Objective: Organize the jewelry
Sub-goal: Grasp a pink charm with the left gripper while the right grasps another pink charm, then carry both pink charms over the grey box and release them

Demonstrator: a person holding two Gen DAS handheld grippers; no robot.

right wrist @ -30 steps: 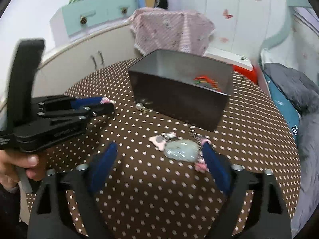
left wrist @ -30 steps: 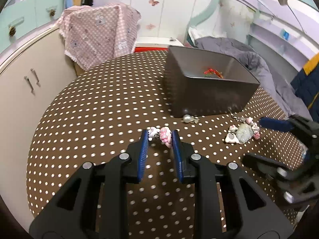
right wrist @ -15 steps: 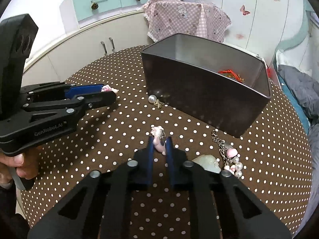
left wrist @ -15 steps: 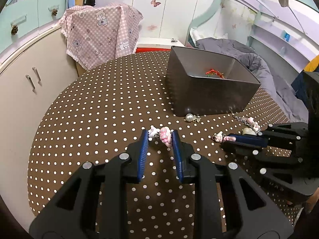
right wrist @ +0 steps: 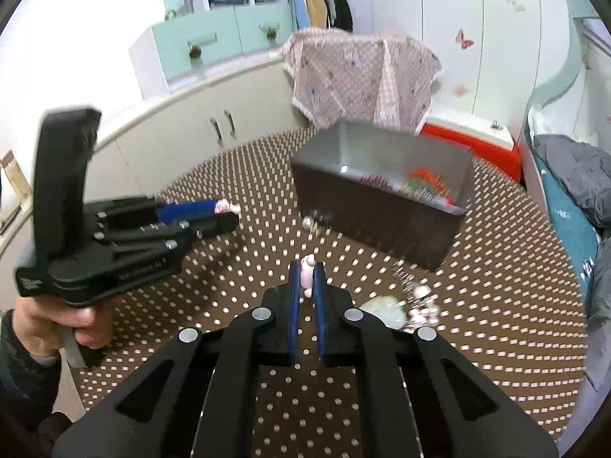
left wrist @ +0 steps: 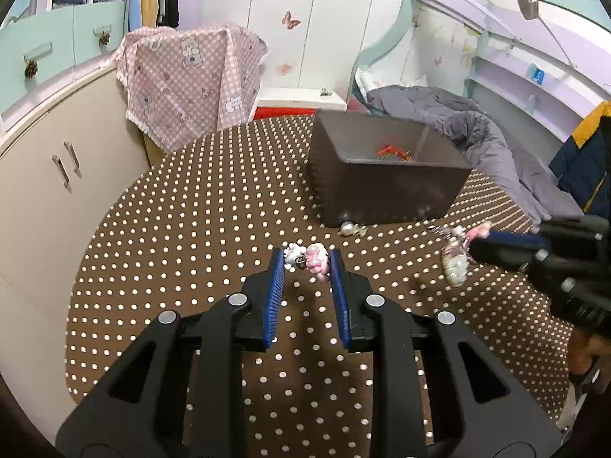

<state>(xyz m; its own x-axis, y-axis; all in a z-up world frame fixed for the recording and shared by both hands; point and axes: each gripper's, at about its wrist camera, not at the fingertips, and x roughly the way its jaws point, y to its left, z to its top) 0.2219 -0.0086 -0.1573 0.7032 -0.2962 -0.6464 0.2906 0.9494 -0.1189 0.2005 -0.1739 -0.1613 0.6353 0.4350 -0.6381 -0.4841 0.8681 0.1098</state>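
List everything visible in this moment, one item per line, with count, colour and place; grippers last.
Box: one, dark grey, far side of table.
Red tangle: one, inside box.
Pearl piece: one, silvery, at box's foot.
Pink-white charm: one, between left fingers.
Keychain: one, pale green stone with pink beads, dangling from right gripper.
Table: one, brown with white dots.
Checked cloth: one, pink, behind table.
Left gripper: black, blue pads, around charm.
Right gripper: shut on keychain's pink piece.

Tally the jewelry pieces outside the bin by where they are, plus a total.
Held in the right gripper: 1, the pale green pendant charm
Held in the left gripper: 1, the pink and white charm
Lying on the tablecloth: 1, the pearl piece
Total: 3
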